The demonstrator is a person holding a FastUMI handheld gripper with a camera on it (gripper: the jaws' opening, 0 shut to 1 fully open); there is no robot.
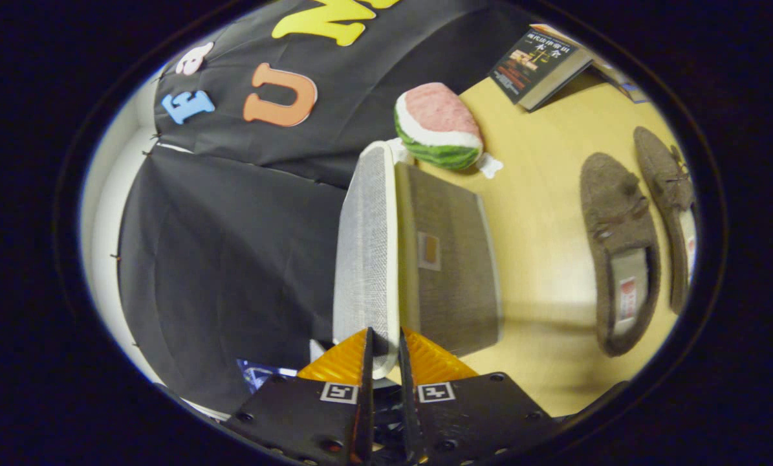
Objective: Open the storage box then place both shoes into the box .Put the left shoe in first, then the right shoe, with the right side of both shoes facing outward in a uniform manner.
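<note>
Pale yellow wooden tabletop (541, 213) carries everything. On it: grey-brown fabric storage box (451, 259) just ahead of fingers. Plush watermelon slice (438, 126) beyond box. Two brown fuzzy slip-on shoes (619, 252) (671, 207) side by side, apart from box. Dark-covered book (538, 65) at far end, another book just beside it.
</note>
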